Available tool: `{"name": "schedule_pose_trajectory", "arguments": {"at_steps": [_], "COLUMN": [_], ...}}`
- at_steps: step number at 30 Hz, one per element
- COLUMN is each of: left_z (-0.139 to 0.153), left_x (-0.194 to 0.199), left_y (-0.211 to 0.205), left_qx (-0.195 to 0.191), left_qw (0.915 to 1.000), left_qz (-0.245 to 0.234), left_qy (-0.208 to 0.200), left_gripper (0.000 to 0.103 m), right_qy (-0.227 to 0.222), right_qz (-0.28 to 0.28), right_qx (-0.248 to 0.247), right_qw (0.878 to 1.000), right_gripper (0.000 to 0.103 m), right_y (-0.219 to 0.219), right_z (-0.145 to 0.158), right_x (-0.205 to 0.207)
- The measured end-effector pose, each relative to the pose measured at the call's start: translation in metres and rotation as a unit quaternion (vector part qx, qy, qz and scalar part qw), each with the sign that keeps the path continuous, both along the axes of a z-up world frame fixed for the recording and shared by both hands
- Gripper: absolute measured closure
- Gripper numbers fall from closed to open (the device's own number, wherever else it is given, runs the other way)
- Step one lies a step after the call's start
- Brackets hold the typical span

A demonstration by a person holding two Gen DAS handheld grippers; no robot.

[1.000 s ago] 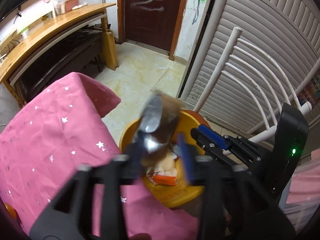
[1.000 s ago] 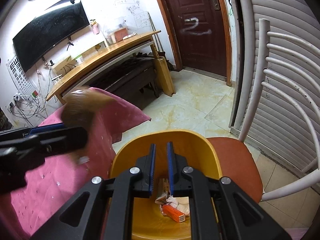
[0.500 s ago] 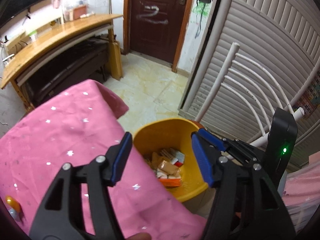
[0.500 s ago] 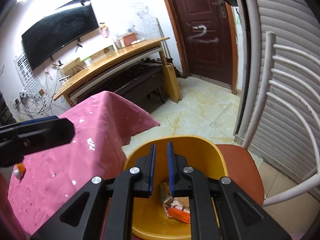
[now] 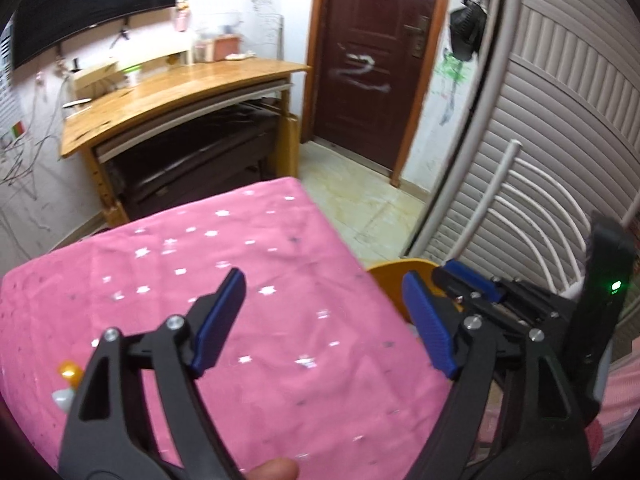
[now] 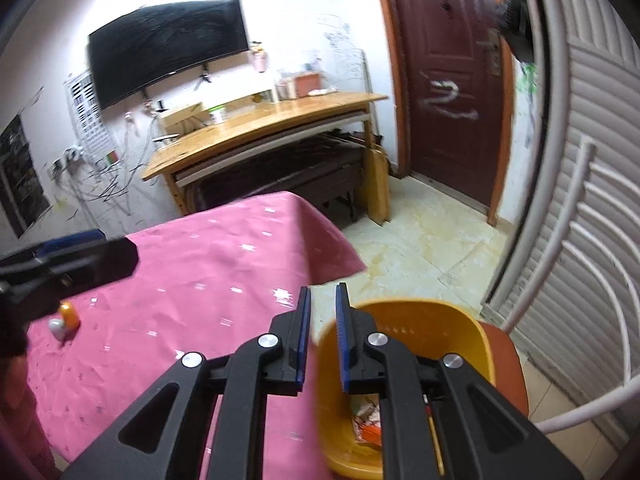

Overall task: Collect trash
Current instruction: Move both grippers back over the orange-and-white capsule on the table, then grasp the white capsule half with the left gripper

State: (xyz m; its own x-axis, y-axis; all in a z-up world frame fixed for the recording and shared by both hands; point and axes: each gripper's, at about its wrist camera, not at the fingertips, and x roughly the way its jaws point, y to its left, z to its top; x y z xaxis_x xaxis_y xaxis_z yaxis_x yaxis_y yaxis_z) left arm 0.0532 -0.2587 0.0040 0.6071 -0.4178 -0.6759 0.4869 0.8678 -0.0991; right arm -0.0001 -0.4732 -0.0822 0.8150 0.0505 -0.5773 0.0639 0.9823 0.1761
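My left gripper is open wide and empty above the pink starred tablecloth. My right gripper has its jaws a narrow gap apart and empty, over the table edge beside the yellow bin. The bin stands on an orange chair seat and holds wrappers and an orange packet. In the left wrist view only the bin's rim shows. A small orange and white object lies on the cloth at the left, also in the left wrist view.
A white chair back rises right of the bin. A wooden desk, a dark door and slatted shutters stand beyond. The left gripper's body shows at the left of the right wrist view.
My left gripper let go of a brown and silver wrapper over the bin, opened wide, and swung back left over the table. My right gripper shifted left toward the table edge, jaws unchanged.
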Motion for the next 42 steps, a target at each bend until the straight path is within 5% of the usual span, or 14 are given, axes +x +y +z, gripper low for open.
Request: {"name": "schedule_pose_trajectory", "arguments": {"at_steps": [2,4,6,7,27,35,42], "left_z": [0.001,0.001,0.001,0.001,-0.015,-0.038,-0.055], "left_x": [0.001,0.003,0.007,0.009,0.022,0.009,0.007], "left_y": [0.019,0.034,0.051,0.061,0.231,0.246,0.234], "left_qx": [-0.004,-0.004,-0.01,-0.012,-0.018,-0.023,-0.014], "left_qw": [0.9998,0.9994,0.9989,0.9986,0.9842,0.9921,0.997], "left_qz": [0.017,0.033,0.044,0.052,0.175,0.112,0.026], "left_qy": [-0.006,-0.008,-0.006,-0.006,0.018,0.051,0.071], "left_gripper": [0.021,0.021,0.021,0.02,0.017,0.017,0.048], "right_qy": [-0.006,-0.014,-0.027,-0.034,-0.012,0.001,0.009], "right_qz": [0.015,0.033,0.048,0.054,0.153,0.176,0.185], "right_qx": [-0.012,-0.024,-0.031,-0.031,-0.063,-0.061,-0.067], "right_qw": [1.0,0.999,0.998,0.997,0.986,0.982,0.98], "right_gripper": [0.09,0.07,0.023,0.019,0.018,0.018,0.018], "right_y": [0.019,0.04,0.06,0.067,0.205,0.234,0.244], "right_z": [0.008,0.016,0.024,0.027,0.03,0.025,0.022], "right_x": [0.004,0.01,0.016,0.018,0.073,0.087,0.088]}}
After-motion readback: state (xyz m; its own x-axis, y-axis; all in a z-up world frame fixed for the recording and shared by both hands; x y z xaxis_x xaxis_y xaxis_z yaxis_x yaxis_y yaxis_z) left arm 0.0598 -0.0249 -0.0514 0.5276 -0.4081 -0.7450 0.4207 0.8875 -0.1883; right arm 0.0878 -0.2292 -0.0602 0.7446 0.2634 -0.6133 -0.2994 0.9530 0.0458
